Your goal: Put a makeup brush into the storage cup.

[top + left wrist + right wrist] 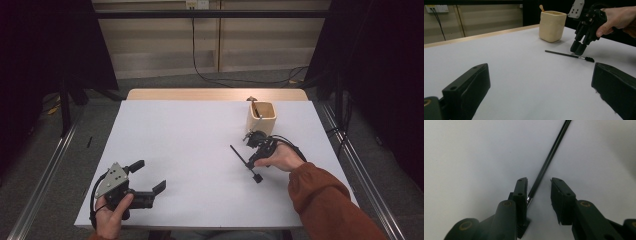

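While the cream-coloured, square-mouthed ceramic cup [261, 117] stands just beyond the right gripper [251, 161], it holds at least two thin utensils: a wooden-tipped stick [541, 8] pokes above its rim in the left gripper view, and a dark handle [255, 107] leans inside it in the high view. What these utensils are stays too small to tell.

On the white table top [190, 150] lies a slim black brush with a long thin handle and a small dark bristle head [245, 162]. It rests directly under the right gripper, its handle running out between that gripper's jaws. In the right gripper view the jaws stand a little apart with the handle [549, 157] in the gap, close against one jaw; the other is clear of it, so the brush is not clamped. The bristle end is hidden behind the jaw there.

A hand [282, 157] in a rust-orange sleeve [325, 200] tilts the right gripper steeply down at the brush. Well away at the near left, the left hand [112, 212] holds the left gripper [147, 176] low and roughly level, jaws spread wide with nothing between them. The left gripper view cuts off both its jaw tips at the frame's edge.
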`<action>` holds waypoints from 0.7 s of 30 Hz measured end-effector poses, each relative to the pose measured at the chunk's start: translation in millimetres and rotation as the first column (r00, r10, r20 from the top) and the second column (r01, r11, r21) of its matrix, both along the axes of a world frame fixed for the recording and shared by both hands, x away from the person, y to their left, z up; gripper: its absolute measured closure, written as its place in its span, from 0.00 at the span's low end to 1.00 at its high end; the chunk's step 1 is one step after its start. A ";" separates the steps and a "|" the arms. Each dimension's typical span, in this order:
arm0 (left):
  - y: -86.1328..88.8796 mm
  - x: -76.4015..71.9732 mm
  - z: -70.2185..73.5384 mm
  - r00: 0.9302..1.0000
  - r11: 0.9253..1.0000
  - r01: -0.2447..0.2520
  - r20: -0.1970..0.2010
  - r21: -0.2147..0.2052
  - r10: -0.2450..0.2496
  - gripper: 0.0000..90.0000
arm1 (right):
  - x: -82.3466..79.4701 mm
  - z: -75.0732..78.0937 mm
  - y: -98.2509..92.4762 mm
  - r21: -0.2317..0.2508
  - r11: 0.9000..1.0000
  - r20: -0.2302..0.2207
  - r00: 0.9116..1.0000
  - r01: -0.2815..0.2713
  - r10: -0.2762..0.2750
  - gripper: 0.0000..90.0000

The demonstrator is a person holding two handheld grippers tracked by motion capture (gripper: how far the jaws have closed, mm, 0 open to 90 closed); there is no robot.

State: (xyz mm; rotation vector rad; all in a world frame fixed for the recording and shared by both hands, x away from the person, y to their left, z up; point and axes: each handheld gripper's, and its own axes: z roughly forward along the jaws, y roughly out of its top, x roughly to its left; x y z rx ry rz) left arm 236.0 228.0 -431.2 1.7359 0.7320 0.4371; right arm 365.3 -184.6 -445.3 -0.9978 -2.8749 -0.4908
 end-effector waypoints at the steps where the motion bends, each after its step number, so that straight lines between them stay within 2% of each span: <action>1: -0.3 -0.1 0.0 1.000 1.000 0.004 0.000 0.001 -0.004 0.02 | -0.4 -0.3 1.1 0.003 1.000 -0.006 1.000 0.000 0.000 0.75; 3: -0.6 -0.6 0.1 1.000 1.000 0.001 0.000 -0.003 -0.001 0.02 | -1.3 -0.8 3.0 0.003 1.000 -0.010 1.000 -0.002 0.002 0.75; 10: -0.5 -0.5 0.1 1.000 1.000 0.005 0.006 0.003 -0.006 0.02 | -0.1 -6.4 9.1 -0.048 0.999 -0.035 0.999 -0.007 0.005 0.77; 14: -0.1 -1.2 0.7 1.000 1.000 0.009 0.014 0.007 -0.009 0.02 | 0.4 -5.9 15.3 -0.105 0.994 -0.027 1.000 -0.014 0.011 0.81; 21: -0.8 -1.1 0.4 1.000 1.000 0.013 0.016 0.010 -0.014 0.02 | 0.2 -5.7 18.4 -0.132 0.991 -0.026 1.000 0.000 -0.003 0.85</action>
